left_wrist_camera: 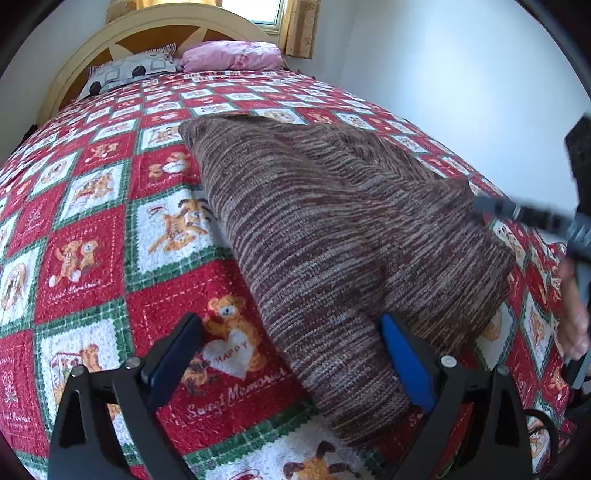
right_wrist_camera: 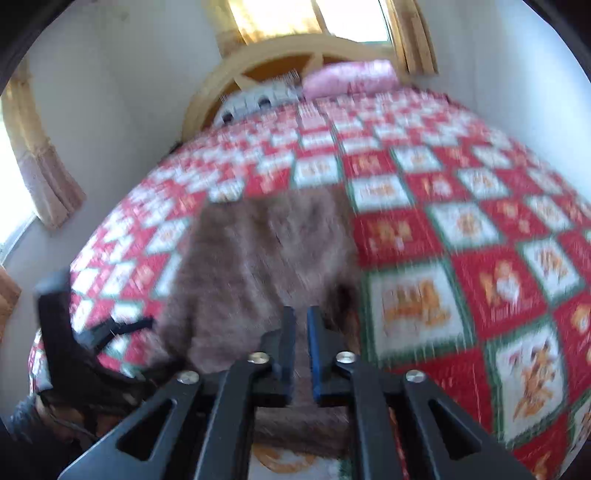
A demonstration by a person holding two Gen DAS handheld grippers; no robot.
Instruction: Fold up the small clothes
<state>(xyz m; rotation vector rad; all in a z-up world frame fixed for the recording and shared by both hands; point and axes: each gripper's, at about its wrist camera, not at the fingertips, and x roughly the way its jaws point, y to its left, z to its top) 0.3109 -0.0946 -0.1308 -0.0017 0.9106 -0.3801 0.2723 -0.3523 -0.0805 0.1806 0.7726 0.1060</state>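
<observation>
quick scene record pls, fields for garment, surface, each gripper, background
garment: brown knitted garment, lying partly folded on the bedspread
surface: red, white and green teddy-bear bedspread
left hand-held gripper: jaws wide open, near edge of garment between them, not pressed
right hand-held gripper: jaws slightly apart above the garment, nothing gripped; view blurred
background: pink pillow, patterned pillow, headboard

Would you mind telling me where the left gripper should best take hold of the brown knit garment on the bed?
I would grip the brown knit garment at its near, narrow end, coming down from the foot of the bed. That end already lies between the open fingers of the left gripper, flat on the quilt, so a low pinch should catch it.
</observation>
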